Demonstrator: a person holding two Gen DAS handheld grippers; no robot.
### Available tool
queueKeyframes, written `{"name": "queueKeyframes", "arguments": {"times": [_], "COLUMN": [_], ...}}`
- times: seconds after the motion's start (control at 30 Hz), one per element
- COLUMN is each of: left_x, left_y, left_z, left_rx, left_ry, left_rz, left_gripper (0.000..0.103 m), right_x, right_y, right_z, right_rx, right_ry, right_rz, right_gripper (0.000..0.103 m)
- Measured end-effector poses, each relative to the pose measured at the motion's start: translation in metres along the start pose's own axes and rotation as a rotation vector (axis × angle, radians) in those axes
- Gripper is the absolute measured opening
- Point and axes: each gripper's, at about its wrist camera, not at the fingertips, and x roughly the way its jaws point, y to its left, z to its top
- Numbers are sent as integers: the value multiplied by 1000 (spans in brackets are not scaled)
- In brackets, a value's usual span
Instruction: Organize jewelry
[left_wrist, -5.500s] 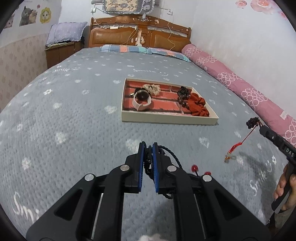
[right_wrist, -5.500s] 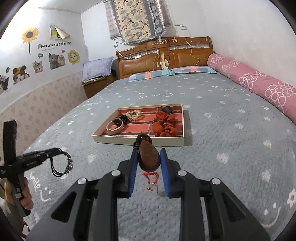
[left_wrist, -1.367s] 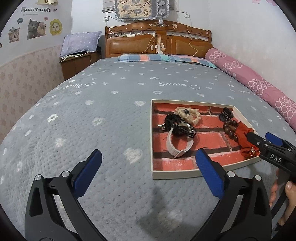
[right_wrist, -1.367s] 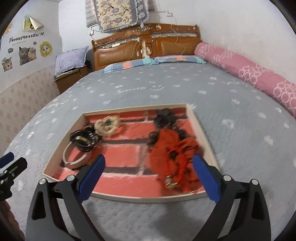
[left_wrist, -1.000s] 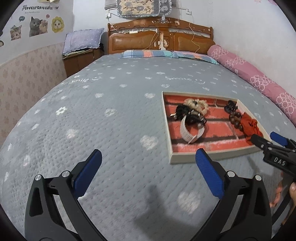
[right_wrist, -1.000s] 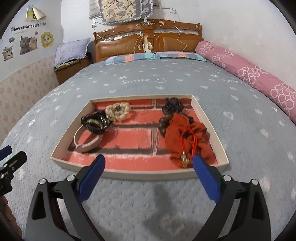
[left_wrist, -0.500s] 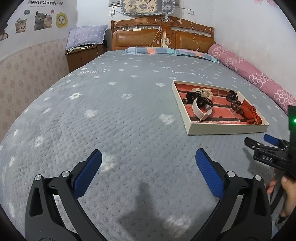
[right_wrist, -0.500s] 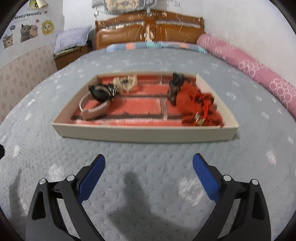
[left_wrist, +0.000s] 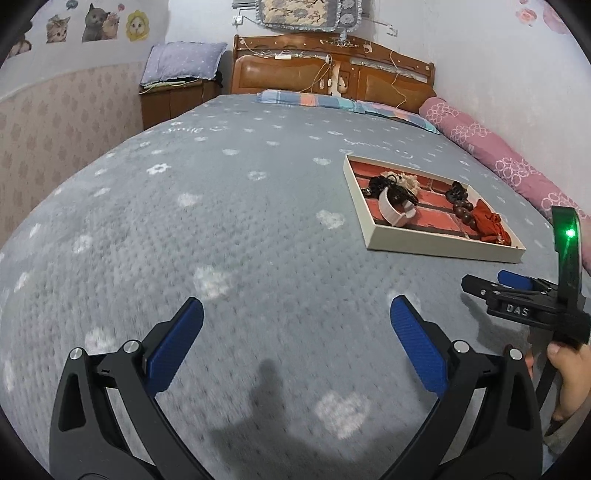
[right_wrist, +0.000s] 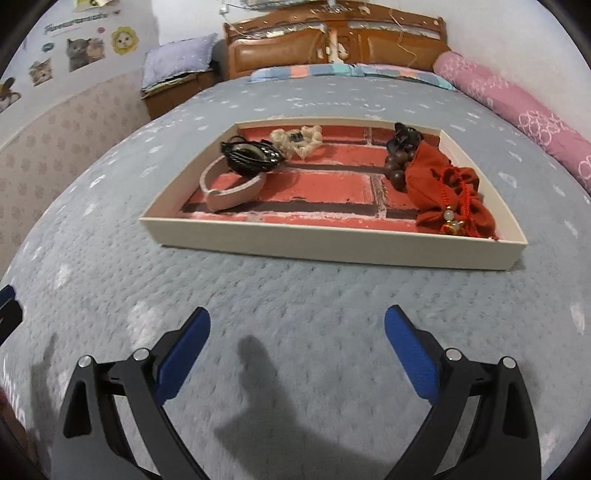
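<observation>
left tool (left_wrist: 295, 328) wide, empty | right tool (right_wrist: 297, 339) wide, empty | tray (right_wrist: 332, 242): bracelets, red pouch (right_wrist: 439, 184)

A bed (left_wrist: 229, 229) with a grey flower-patterned cover carries a shallow cream tray (right_wrist: 332, 242), lying flat just ahead of the right tongs (right_wrist: 297, 343) and ahead-right of the left tongs (left_wrist: 295, 325). Striped pillows (left_wrist: 332, 103) and a pink bolster (left_wrist: 495, 158) lie far beyond.

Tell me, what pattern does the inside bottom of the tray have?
A red brick-wall pattern with dark mortar lines covers the tray floor; the right wrist view shows it best.
</observation>
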Motion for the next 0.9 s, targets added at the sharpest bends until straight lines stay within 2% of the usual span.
{"name": "queueKeyframes", "arguments": {"times": [0.1,0.3,0.47,0.63,0.9], "left_x": [-10,-28,-38,-49,-75], "left_y": [-13,-37,-57,-75,-93], "left_z": [-10,-30,-43,-52,-68], "left_rx": [23,30,46,68,78], "left_ry": [-1,-2,10,-10,-104], "left_rz": [18,28,10,-2,9], "left_gripper": [98,98,98,98,98], "right_x": [-26,-65,-94,-112,-149], "right_y": [-6,-39,-68,-88,-88], "right_z": [-17,-45,-65,-81,-103], "right_rx": [-27,-14,-29,4,10], "right_ry": [-29,-33,-54,-81,-225], "right_rz": [-19,-44,-112,-108,-99], "right_gripper": [93,93,93,93,93]}}
